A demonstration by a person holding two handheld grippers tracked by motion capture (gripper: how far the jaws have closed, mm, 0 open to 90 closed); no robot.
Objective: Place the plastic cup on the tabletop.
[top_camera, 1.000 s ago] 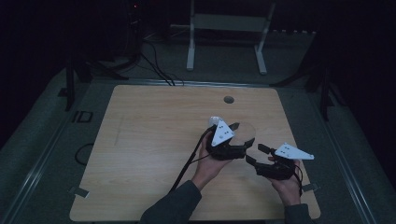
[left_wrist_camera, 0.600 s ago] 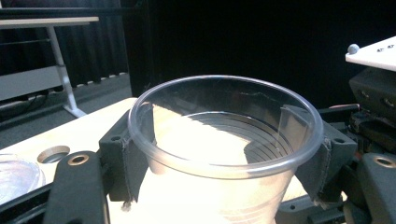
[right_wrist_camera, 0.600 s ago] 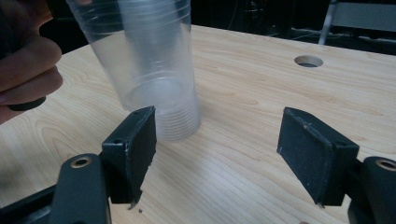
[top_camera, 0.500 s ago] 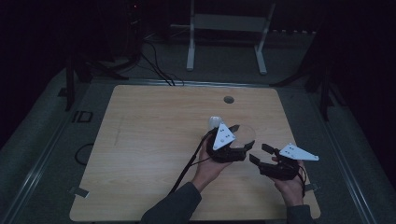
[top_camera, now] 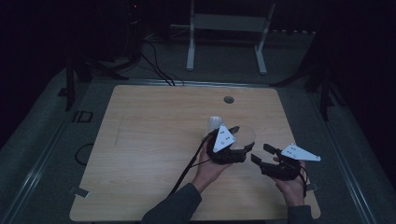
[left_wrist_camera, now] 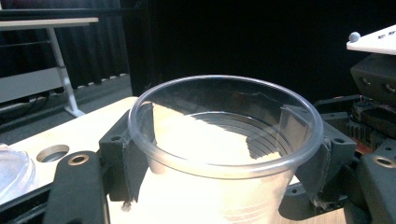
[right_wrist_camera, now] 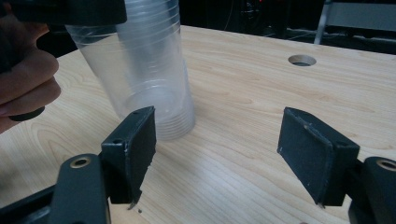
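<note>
No readable text, label, brand or number anywhere: dark marking on the floor mat [top_camera: 82,116] left of the table [top_camera: 154,140] is too blurred to read, and the clear cup [left_wrist_camera: 224,154] carries no print.

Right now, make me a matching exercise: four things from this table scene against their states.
Things:
1. left gripper
2. right gripper
3. clear plastic cup
4. round hole

States:
A. jaws apart, nothing between them
B. upright, gripped below its rim
C. in the tabletop near the far edge
D. shut on the cup

Pairs: 1-D, 2-A, 3-B, 4-C
</note>
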